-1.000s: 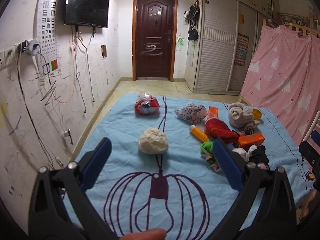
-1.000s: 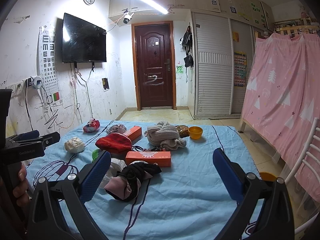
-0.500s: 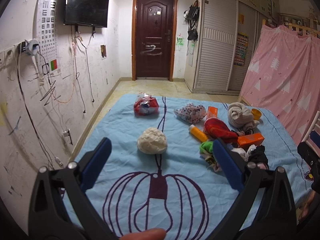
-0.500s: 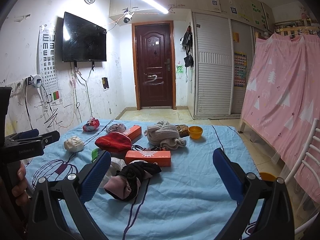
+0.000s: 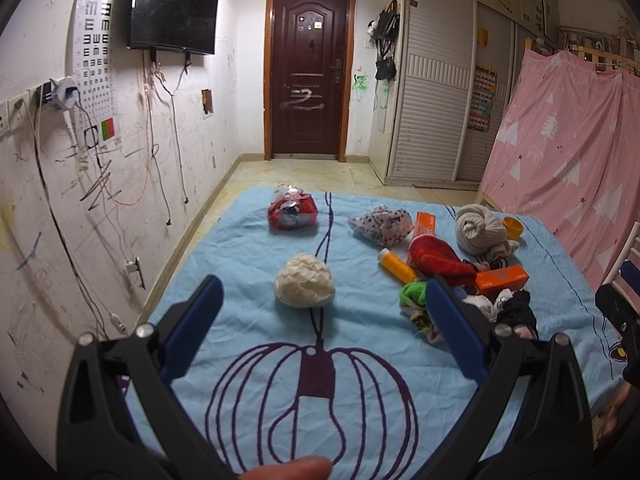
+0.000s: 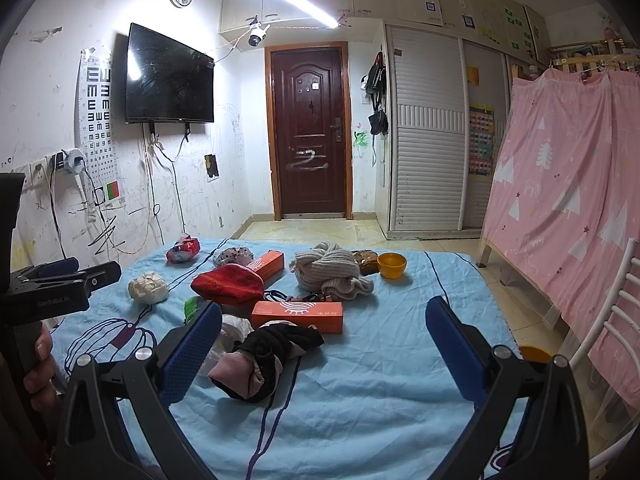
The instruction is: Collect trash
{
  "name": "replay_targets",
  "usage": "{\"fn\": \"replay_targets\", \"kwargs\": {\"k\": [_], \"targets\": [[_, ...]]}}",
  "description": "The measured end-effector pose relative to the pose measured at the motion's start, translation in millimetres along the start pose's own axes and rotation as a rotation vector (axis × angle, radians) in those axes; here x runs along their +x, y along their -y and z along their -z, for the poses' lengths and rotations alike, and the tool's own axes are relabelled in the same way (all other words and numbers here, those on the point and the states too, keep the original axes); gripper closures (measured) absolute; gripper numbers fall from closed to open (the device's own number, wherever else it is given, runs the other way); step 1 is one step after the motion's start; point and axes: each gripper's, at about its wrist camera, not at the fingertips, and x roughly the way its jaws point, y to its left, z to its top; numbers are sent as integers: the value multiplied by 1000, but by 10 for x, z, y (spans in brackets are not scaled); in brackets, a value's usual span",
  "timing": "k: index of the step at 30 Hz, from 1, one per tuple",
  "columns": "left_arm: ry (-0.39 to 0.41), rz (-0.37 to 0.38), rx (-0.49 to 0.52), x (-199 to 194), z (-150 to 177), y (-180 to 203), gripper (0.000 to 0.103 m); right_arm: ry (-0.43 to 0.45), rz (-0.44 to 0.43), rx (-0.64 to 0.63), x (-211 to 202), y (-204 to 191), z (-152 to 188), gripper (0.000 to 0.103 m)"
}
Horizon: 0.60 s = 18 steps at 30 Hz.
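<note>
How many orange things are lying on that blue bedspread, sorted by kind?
Boxes: 2, the near box and the far box.
Bowl: 1, the bowl.
Bottle: 1, the bottle.
Total: 4 orange things.

A blue sheet (image 5: 240, 248) is spread over the bed. Beyond the left fingers (image 5: 192, 324) a paper ball (image 5: 304, 286) is laid; beyond the right fingers (image 6: 192, 344), an orange box (image 6: 298, 314) and black cloth (image 6: 276, 344).

sheet (image 5: 248, 248) light blue, purple line drawing | paper ball (image 5: 304, 286) cream | box (image 6: 298, 314) orange | curtain (image 6: 560, 200) pink
</note>
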Motion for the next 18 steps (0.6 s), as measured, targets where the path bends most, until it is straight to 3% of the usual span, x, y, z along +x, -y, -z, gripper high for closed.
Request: {"fn": "replay_targets", "kwargs": {"k": [18], "targets": [[0,-2,-1,1,4,-7,6,-4,0,-3,13,-6,20,8]]}}
